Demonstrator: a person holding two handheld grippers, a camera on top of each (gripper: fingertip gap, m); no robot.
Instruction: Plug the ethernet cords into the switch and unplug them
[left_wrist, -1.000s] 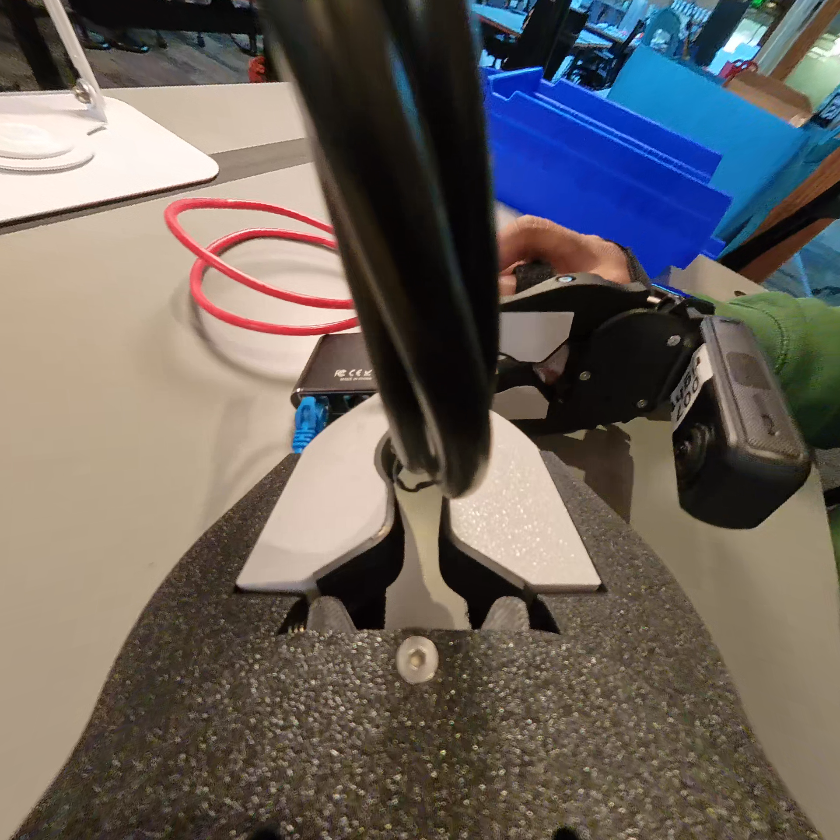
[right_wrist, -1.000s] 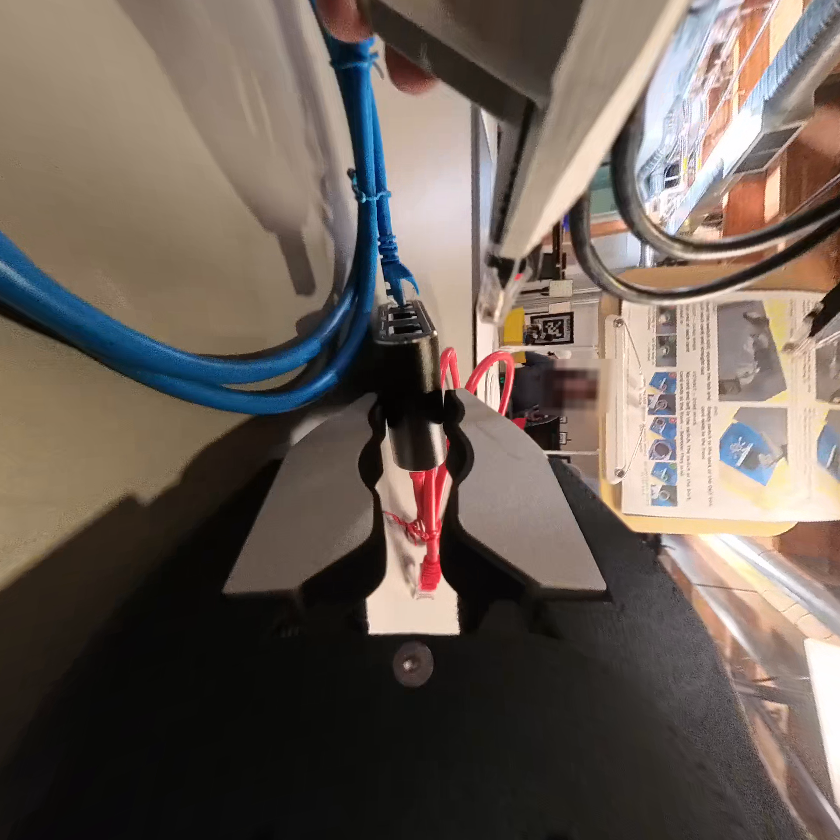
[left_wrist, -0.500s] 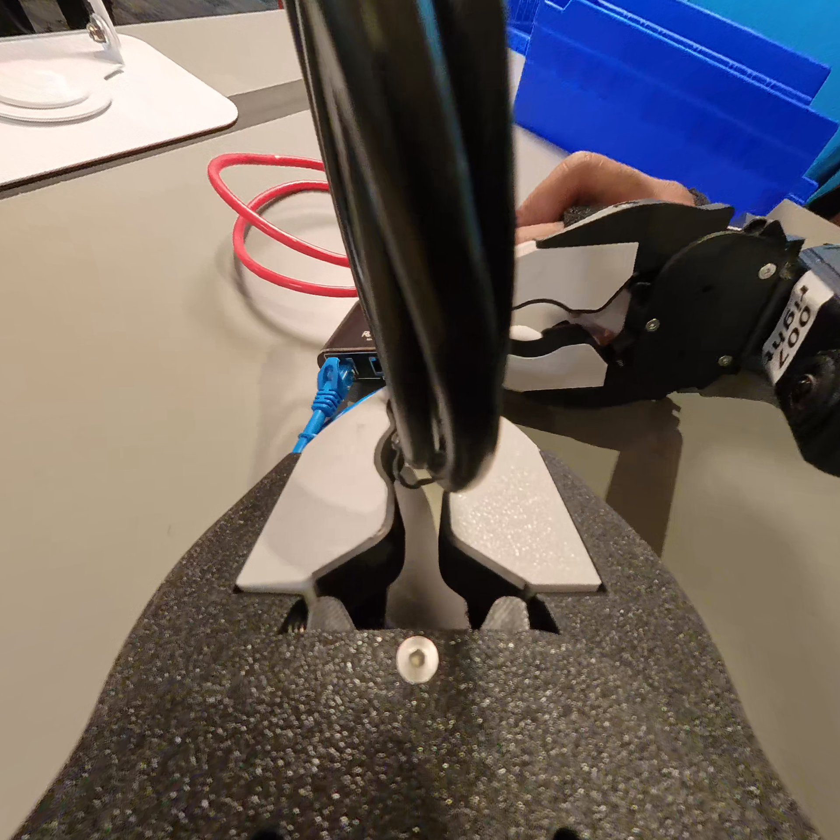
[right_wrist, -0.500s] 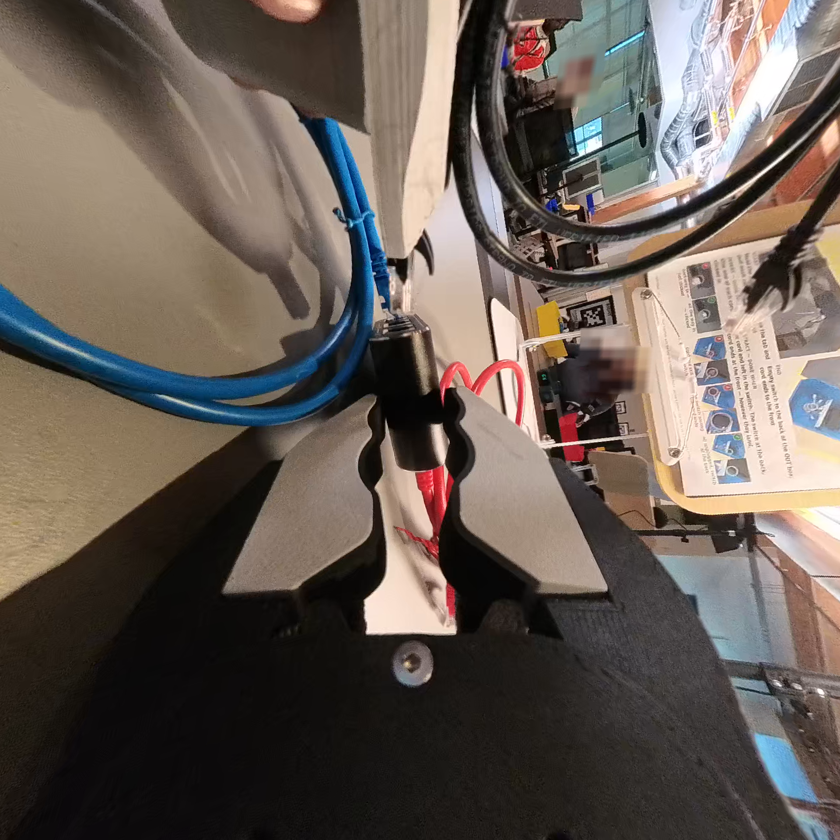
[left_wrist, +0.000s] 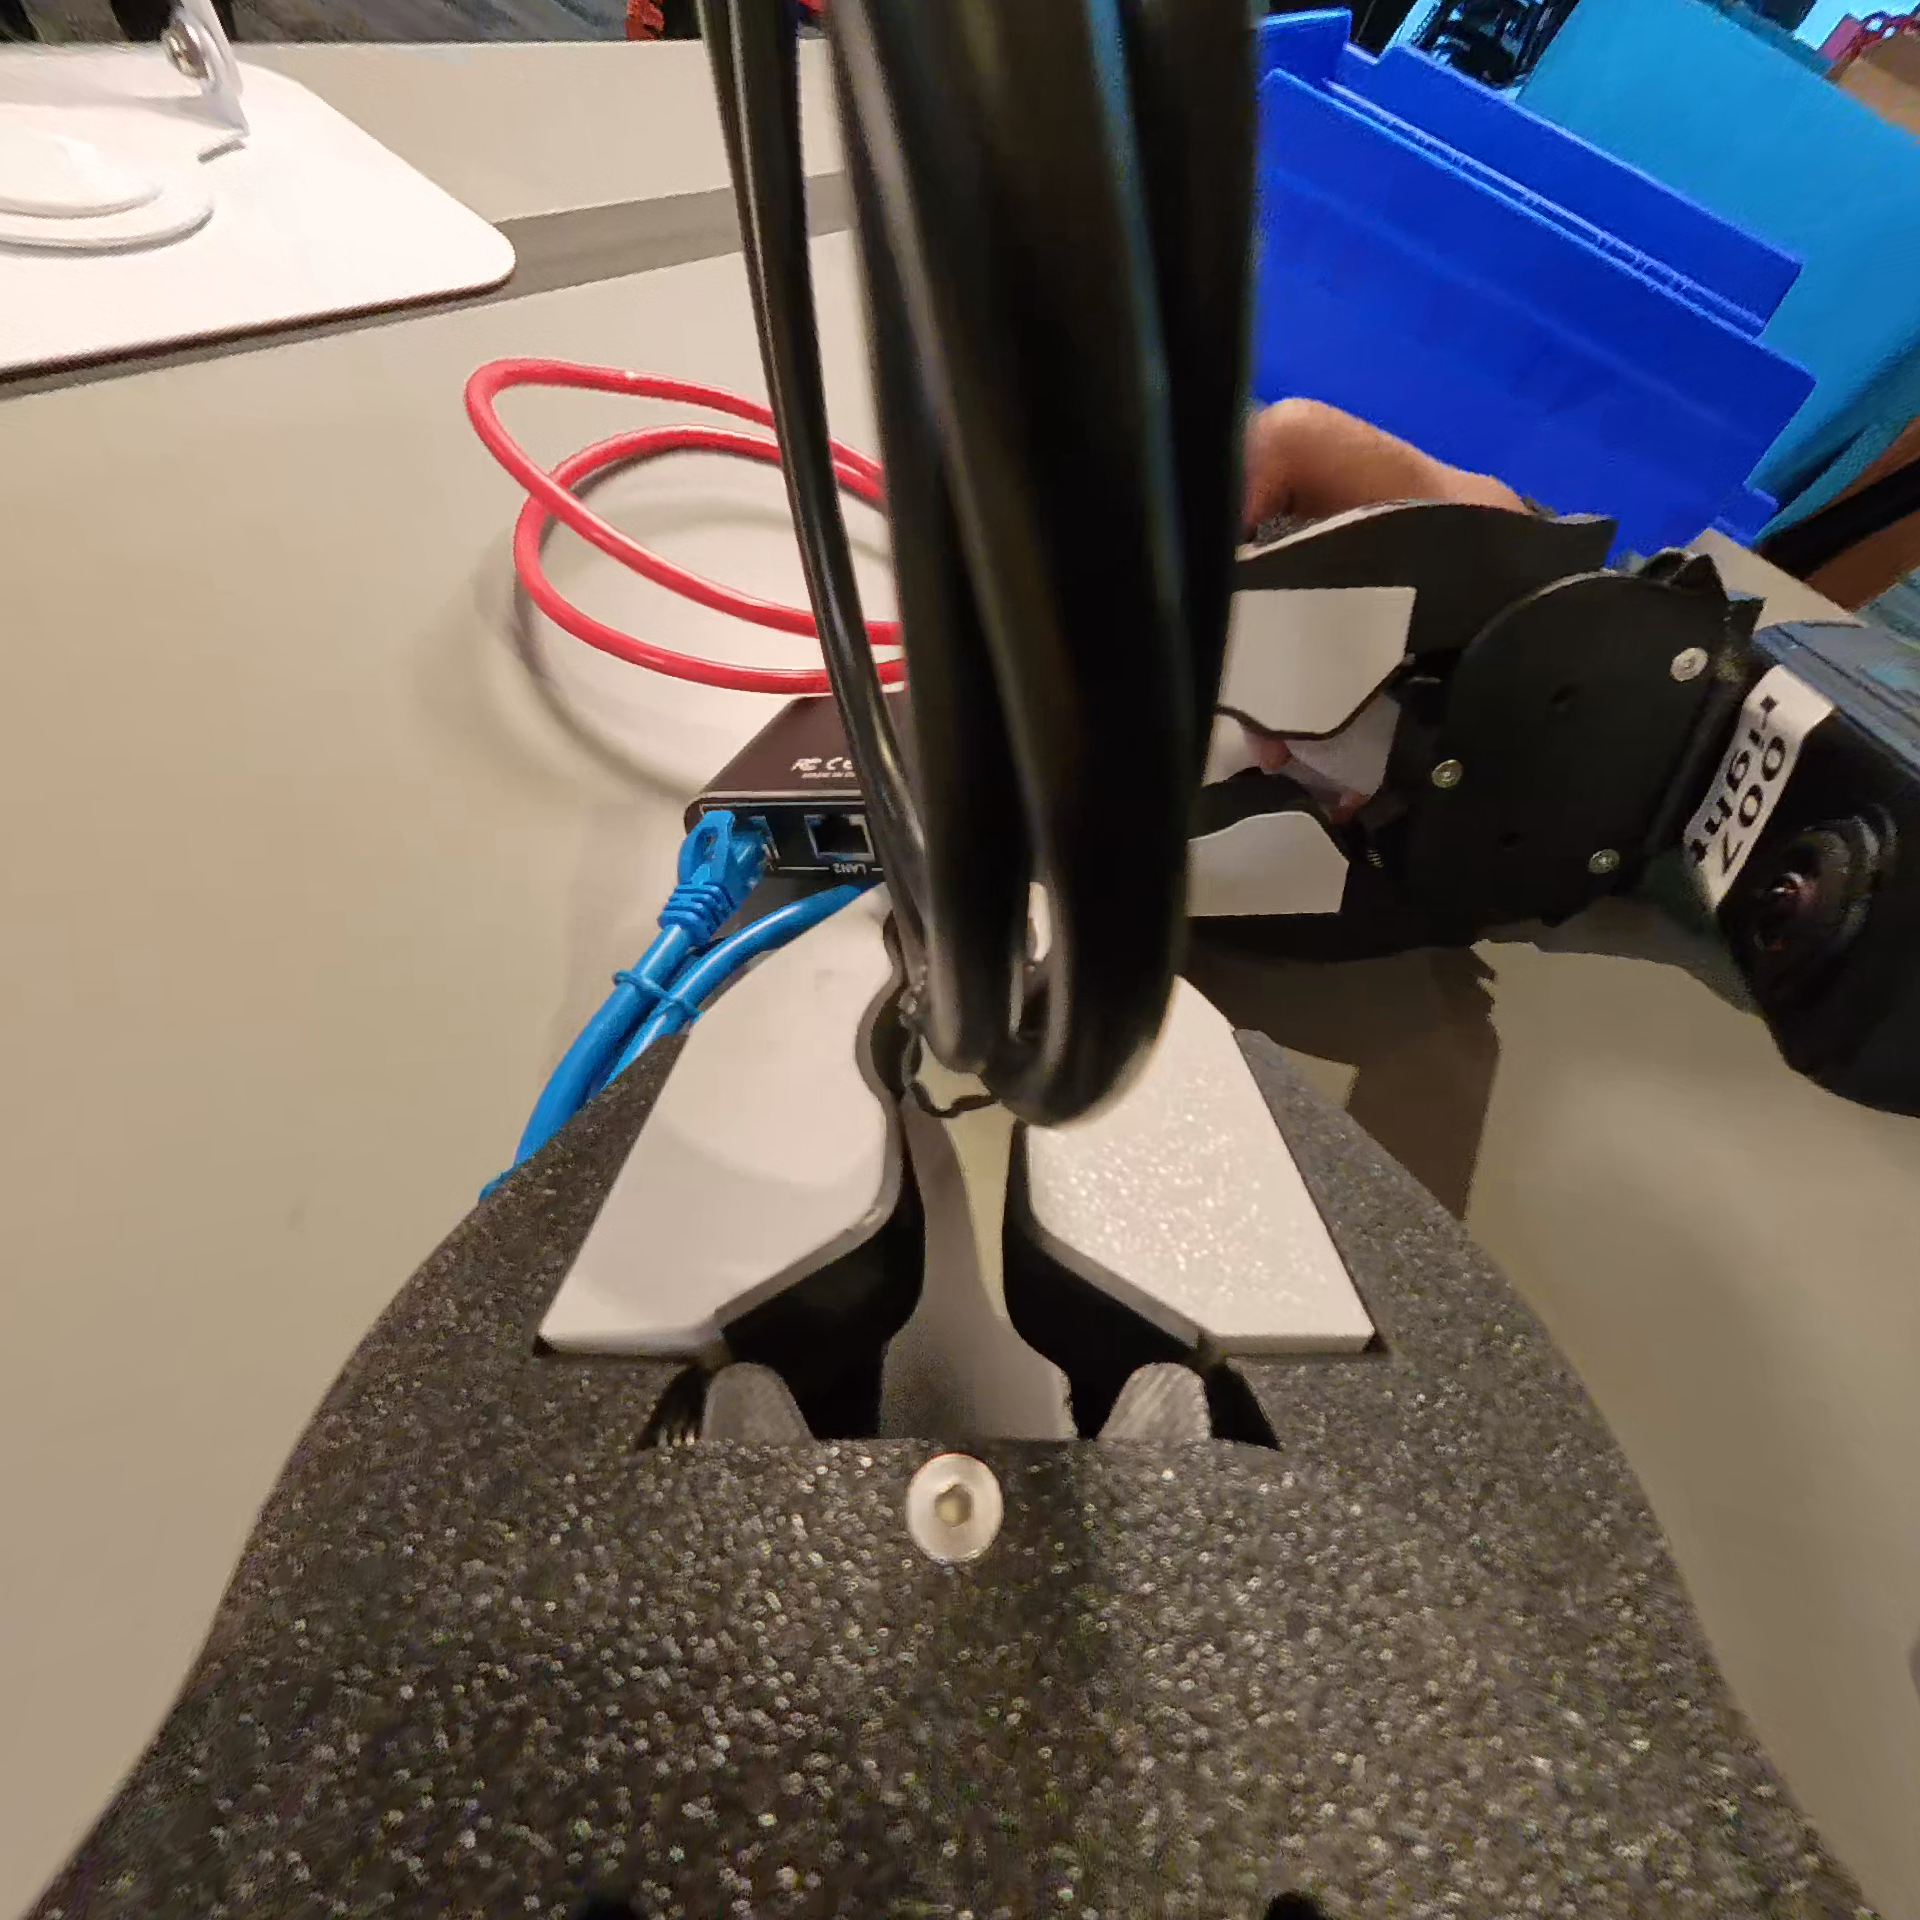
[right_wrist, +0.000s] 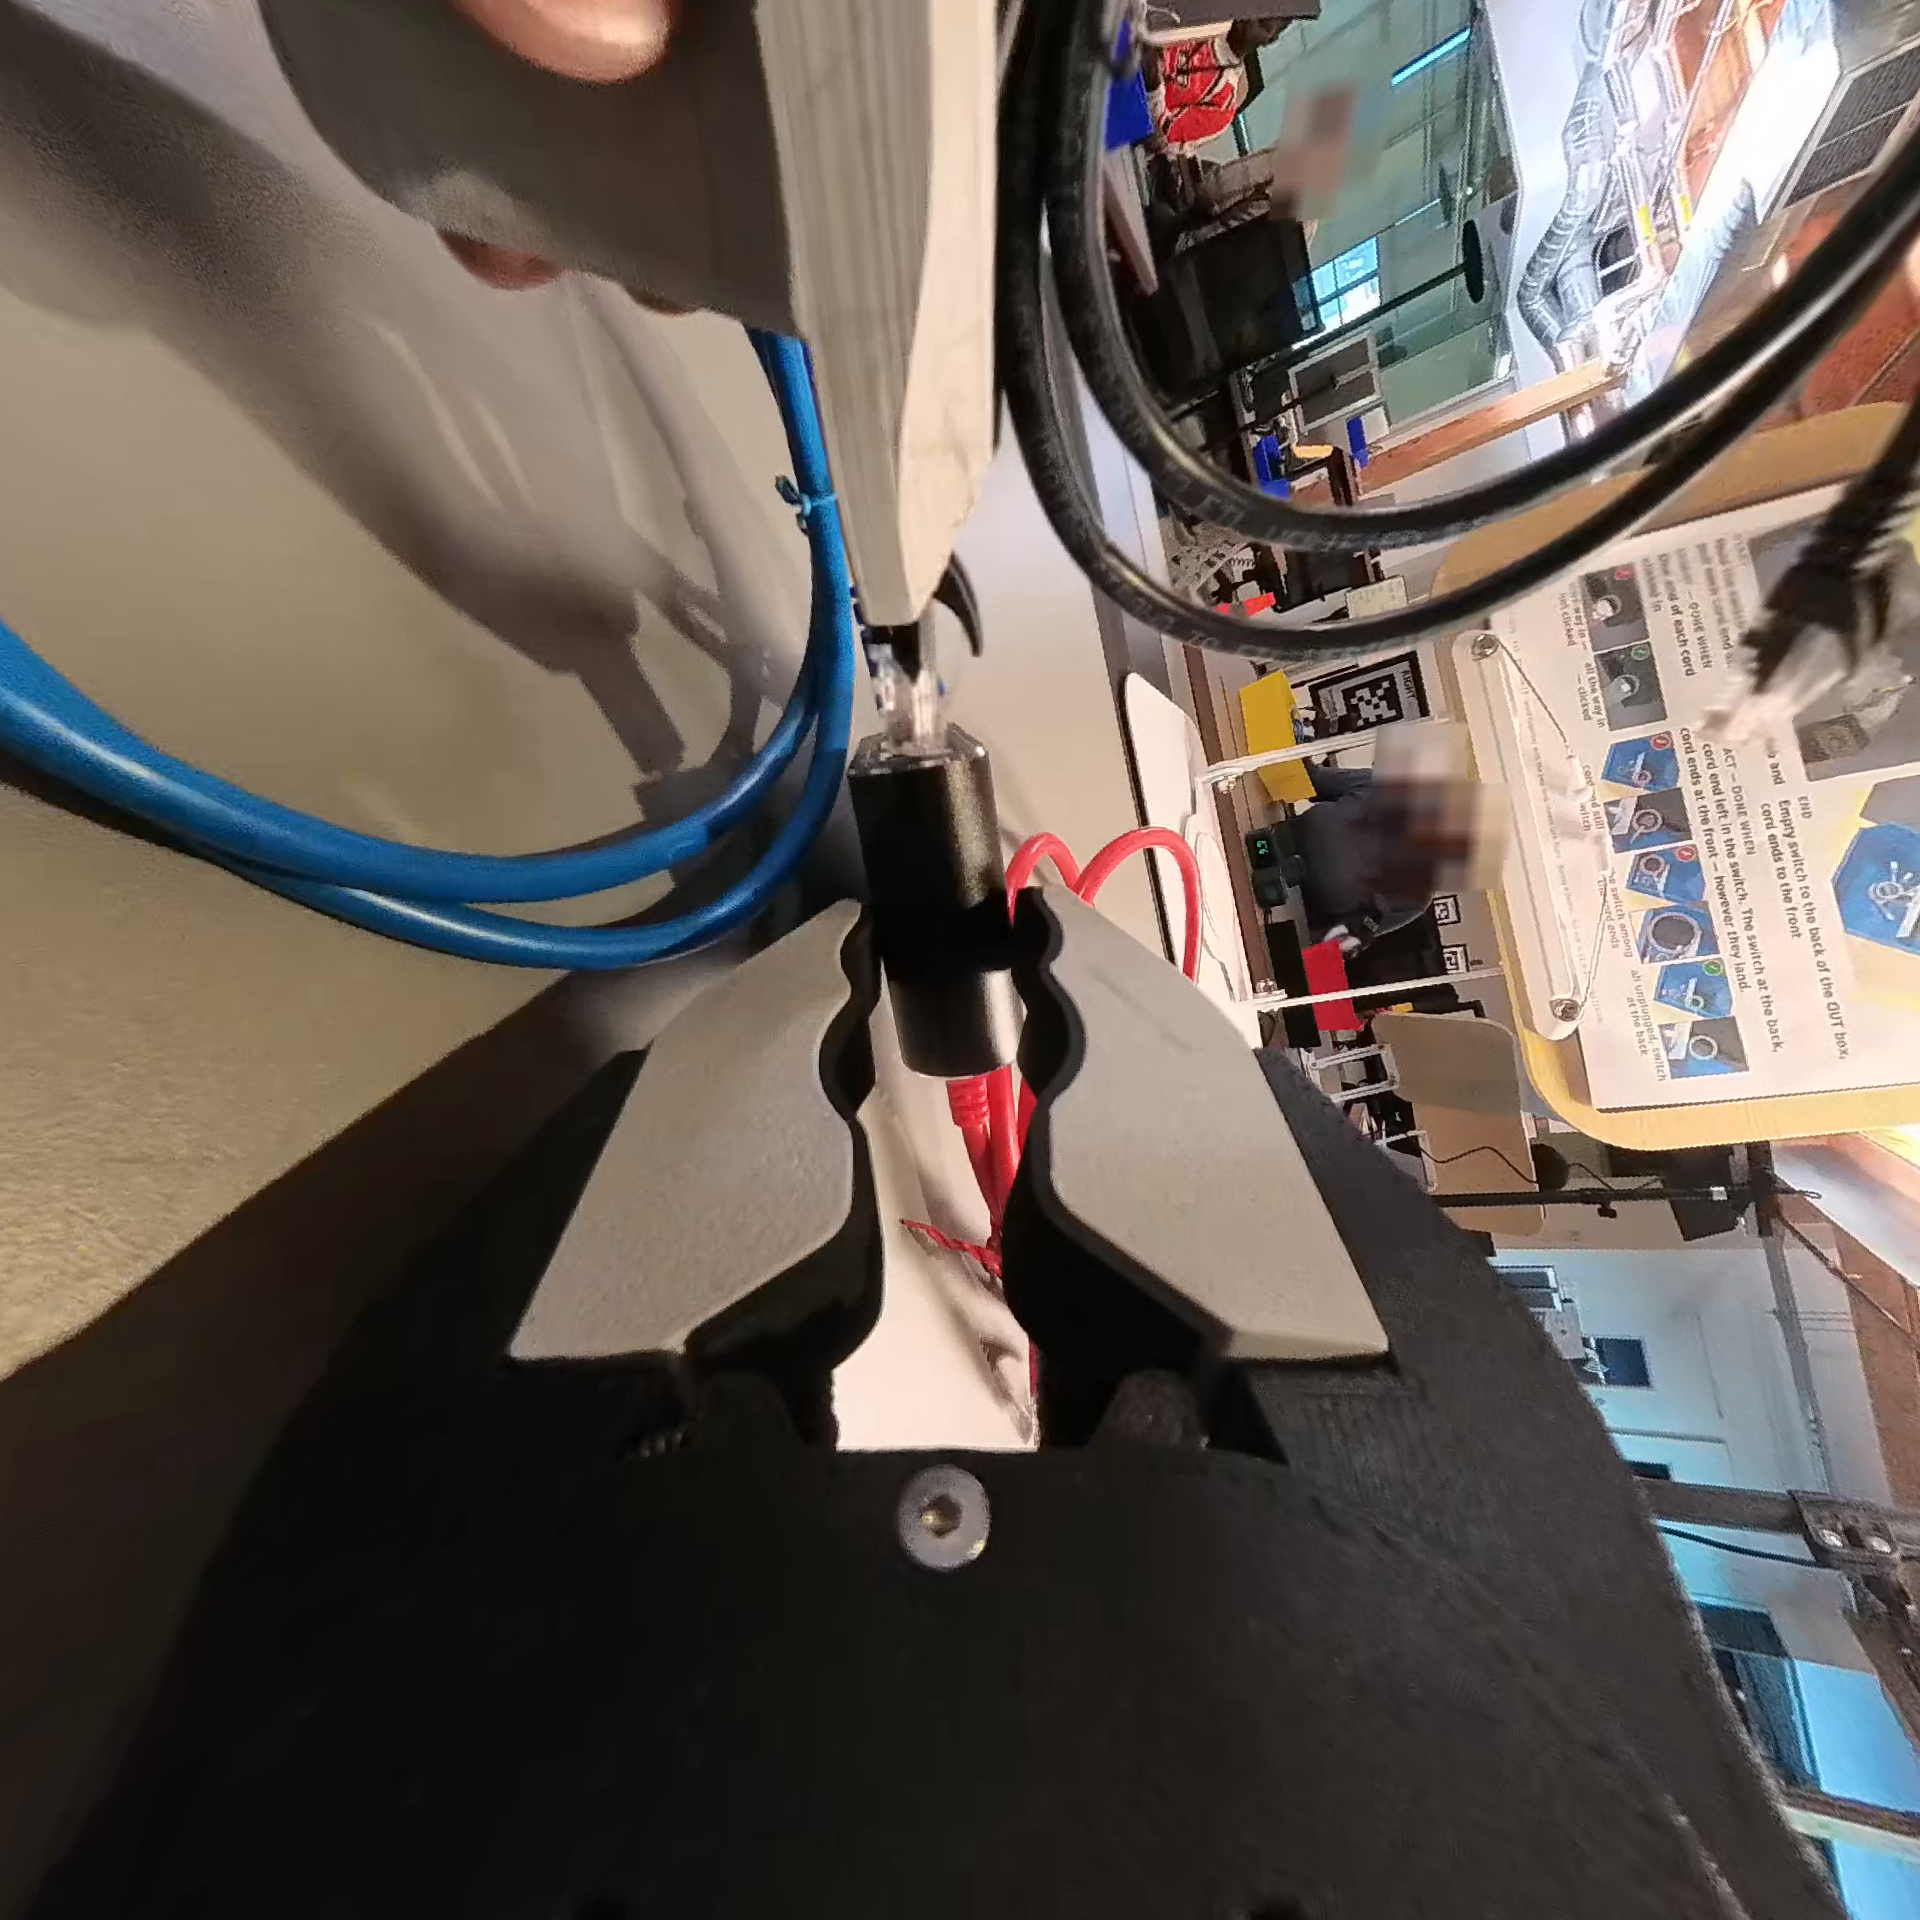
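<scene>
— Left wrist view first: what does the left gripper (left_wrist: 961, 1049) have?

— Its fingers (left_wrist: 748, 1122) are closed on a looped bundle of black cord (left_wrist: 1029, 520), which rises up out of the top of the picture and hides much of what lies ahead.

— And the switch?

— The black switch (left_wrist: 795, 795) lies flat on the grey worktop (left_wrist: 260, 831), just ahead of the left gripper. A blue cord (left_wrist: 665, 966) is plugged into its leftmost front port; the port beside it shows empty. A red cord (left_wrist: 644, 551) lies coiled on the worktop behind the switch.

— What about the right side?

— The right gripper (right_wrist: 940, 935) reaches in from the right, and its fingers (right_wrist: 1153, 1132) clamp the switch (right_wrist: 940, 904) by its end. In the right wrist view a clear plug (right_wrist: 182, 717) held at the left gripper's tip touches the switch's port face; I cannot tell how far in it sits. The blue cord (right_wrist: 436, 883) loops off to the left there, and the red cord (right_wrist: 982, 1122) enters the switch's back between the right fingers.

— Anything else nearby?

— A blue bin (left_wrist: 1507, 270) beyond the right gripper, and a white pad (left_wrist: 239, 239) at far left.
</scene>
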